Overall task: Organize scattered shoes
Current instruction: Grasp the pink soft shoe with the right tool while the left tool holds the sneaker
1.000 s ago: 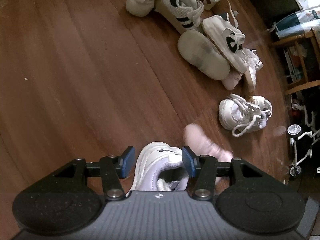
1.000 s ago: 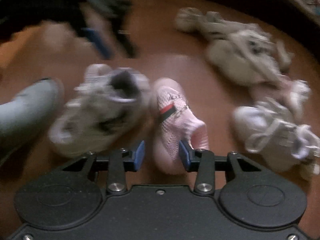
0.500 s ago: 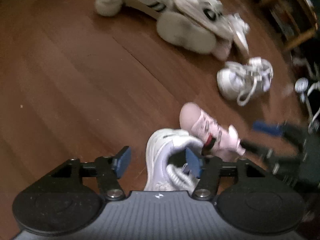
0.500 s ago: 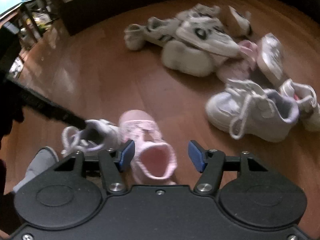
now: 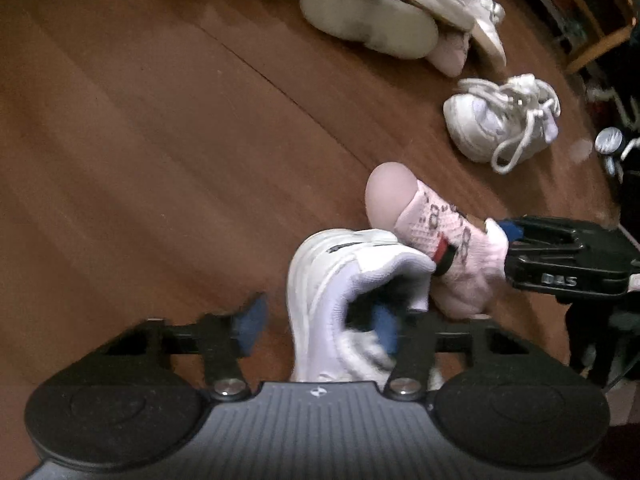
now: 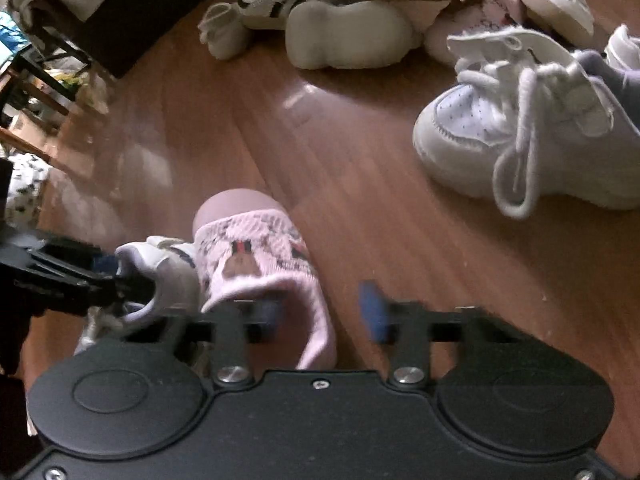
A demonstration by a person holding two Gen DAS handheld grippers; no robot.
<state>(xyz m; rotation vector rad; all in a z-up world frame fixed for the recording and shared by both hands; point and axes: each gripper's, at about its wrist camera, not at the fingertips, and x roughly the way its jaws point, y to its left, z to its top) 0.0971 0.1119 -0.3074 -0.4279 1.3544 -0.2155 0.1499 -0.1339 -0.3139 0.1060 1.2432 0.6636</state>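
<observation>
A small white sneaker (image 5: 320, 264) stands on the wooden floor (image 5: 140, 140), with a pink knitted shoe (image 5: 424, 216) touching its right side. My left gripper (image 5: 318, 326) hangs over the sneaker's heel and its jaws are closing. One pad is inside the opening and the other is clear of the outer wall. My right gripper (image 5: 510, 240) pinches the pink shoe's heel collar. In the right wrist view, the right gripper (image 6: 320, 314) straddles the pink shoe's (image 6: 248, 236) side wall with blurred pads. The white sneaker (image 6: 168, 264) lies to its left.
A laced white high-top (image 5: 500, 120) lies to the right, also visible in the right wrist view (image 6: 520, 128). A pile of several white and pink shoes (image 5: 368, 12) sits farther back. Wooden furniture (image 5: 592, 20) and a small wheel (image 5: 608, 140) stand at the right edge, a dark cabinet (image 6: 132, 12) at far left.
My left gripper sank onto the white sneaker, one pad entered its opening, and the jaws narrowed. My right gripper rolled, came down over the pink shoe's heel and closed in on its collar.
</observation>
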